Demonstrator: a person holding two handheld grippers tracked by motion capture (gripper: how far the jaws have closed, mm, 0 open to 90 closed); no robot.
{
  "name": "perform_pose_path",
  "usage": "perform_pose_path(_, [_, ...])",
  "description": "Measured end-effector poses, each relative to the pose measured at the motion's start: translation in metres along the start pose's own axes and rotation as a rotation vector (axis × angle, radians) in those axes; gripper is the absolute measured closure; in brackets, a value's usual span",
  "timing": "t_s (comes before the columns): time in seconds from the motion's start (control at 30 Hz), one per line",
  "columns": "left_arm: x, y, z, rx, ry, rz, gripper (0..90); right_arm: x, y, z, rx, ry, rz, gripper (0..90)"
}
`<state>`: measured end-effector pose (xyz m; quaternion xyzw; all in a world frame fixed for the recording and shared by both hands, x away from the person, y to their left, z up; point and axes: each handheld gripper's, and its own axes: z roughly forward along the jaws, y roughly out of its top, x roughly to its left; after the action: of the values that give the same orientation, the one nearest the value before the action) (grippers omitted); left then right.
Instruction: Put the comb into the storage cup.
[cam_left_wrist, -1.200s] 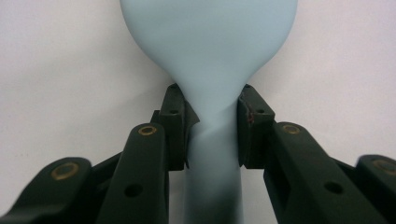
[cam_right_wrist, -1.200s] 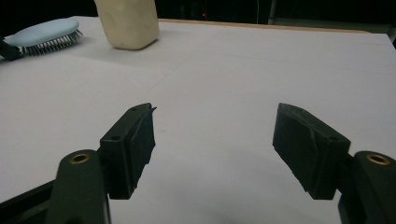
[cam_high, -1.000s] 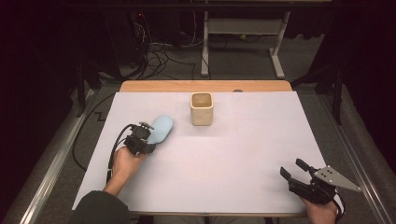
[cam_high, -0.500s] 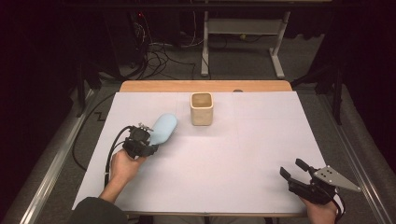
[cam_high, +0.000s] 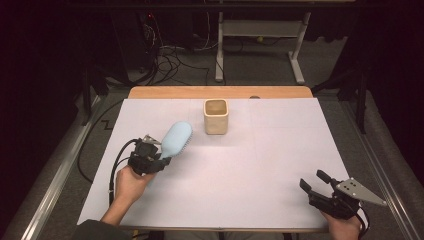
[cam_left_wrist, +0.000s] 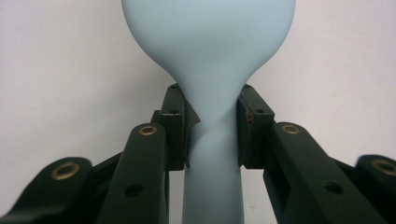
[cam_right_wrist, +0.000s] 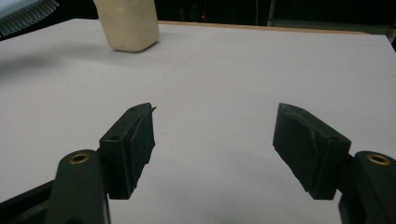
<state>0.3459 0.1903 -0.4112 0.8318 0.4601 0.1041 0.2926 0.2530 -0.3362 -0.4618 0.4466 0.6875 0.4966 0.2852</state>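
A pale blue hairbrush (cam_high: 176, 139) is held above the white table cover at the left, head pointing toward the cup, bristles facing down and right. My left gripper (cam_high: 159, 159) is shut on its handle; in the left gripper view both pads clamp the narrow neck of the hairbrush (cam_left_wrist: 212, 93) just below the oval head. A cream square cup (cam_high: 216, 116) stands upright at the far middle of the table, a short way right of the brush head. My right gripper (cam_high: 314, 184) rests near the front right edge, open, with nothing between its fingers (cam_right_wrist: 130, 144). From there the cup (cam_right_wrist: 127, 23) appears far off.
The white cover (cam_high: 260, 165) spans most of the table, with a wooden strip (cam_high: 220, 92) bare at the far edge. A black cable (cam_high: 117, 160) trails from the left gripper. Metal rails run along both table sides; cables and a stand sit on the floor behind.
The left hand has lifted the hairbrush and carried it a little right and forward, toward the cup. The right gripper has stayed where it was.
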Motion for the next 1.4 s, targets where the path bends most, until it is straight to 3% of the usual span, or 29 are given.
perform_pose_path(0.13, [-0.004, -0.005, -0.006, -0.042, -0.02, 0.002, 68.9, 0.0, 0.0, 0.0, -0.001, -0.005, 0.0, 29.9])
perform_pose_path(0.6, [-0.026, -0.019, -0.018, -0.106, -0.079, 0.04, 68.8, 0.0, 0.0, 0.0, -0.008, -0.011, 0.0, 29.6])
perform_pose_path(1.4, [-0.055, -0.022, -0.009, -0.141, -0.15, 0.103, 68.8, 0.003, 0.001, 0.001, -0.012, -0.004, -0.007, 28.9])
